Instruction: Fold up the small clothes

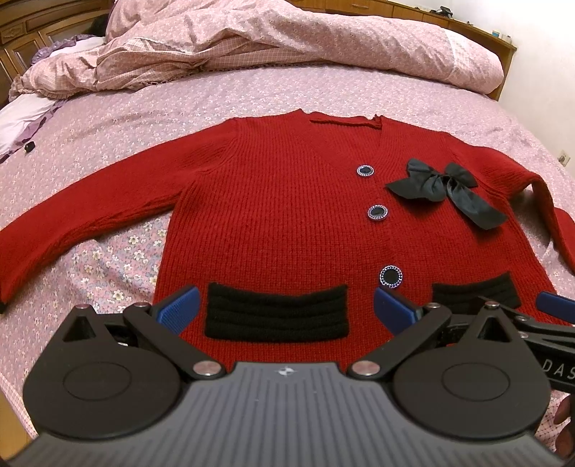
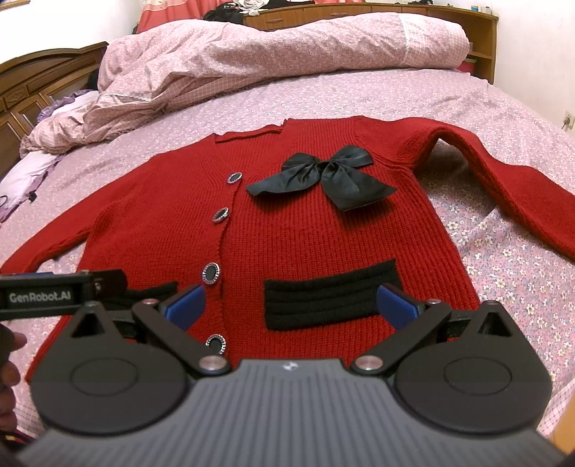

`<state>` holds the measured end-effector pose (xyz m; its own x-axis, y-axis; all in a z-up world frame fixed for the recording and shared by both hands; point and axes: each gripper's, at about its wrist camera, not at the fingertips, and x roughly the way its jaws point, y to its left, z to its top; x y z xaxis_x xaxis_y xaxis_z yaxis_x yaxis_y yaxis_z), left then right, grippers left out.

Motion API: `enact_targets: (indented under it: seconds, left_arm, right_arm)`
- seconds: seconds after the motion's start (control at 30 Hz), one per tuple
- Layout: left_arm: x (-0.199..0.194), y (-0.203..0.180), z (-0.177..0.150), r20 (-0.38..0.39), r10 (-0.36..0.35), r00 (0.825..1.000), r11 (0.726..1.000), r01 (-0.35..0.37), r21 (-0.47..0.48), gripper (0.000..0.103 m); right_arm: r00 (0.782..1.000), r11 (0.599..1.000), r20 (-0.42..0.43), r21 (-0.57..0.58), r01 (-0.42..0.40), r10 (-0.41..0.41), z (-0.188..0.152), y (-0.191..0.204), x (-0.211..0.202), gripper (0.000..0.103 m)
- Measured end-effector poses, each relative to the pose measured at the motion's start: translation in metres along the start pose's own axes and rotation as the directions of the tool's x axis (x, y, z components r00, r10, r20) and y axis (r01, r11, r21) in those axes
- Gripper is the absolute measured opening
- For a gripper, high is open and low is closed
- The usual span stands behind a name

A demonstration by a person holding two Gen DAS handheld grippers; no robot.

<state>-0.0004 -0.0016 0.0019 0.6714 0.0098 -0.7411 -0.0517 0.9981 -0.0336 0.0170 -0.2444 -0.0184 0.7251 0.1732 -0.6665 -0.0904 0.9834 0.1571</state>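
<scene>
"GenRobot.AI" is printed on the left tool (image 2: 46, 296); "DAS" shows on the right tool (image 1: 555, 371).

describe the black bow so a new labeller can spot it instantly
Find the red knit cardigan spread flat on the floral bedsheet. High on its chest, beside the top button, lies the black bow. It is shiny satin with trailing tails, unlike the ribbed black pockets near the hem.

Bed (image 2: 467, 107) with pink floral sheet; rumpled quilt (image 2: 251, 46) at its far side, wooden cabinet (image 2: 359, 14) behind quilt.
</scene>
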Motion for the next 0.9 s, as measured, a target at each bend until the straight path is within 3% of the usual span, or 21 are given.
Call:
enact_targets:
  seconds: [0.9]
  left_arm:
    - [0.0005, 0.0023, -0.0026, -0.001, 0.002, 1.000, 1.000, -0.002, 0.001, 0.103]
  right_arm:
    - [1.000, 1.000, -0.001, 0.001, 0.000, 0.000, -0.0004, -0.0003, 0.0002, 0.103]
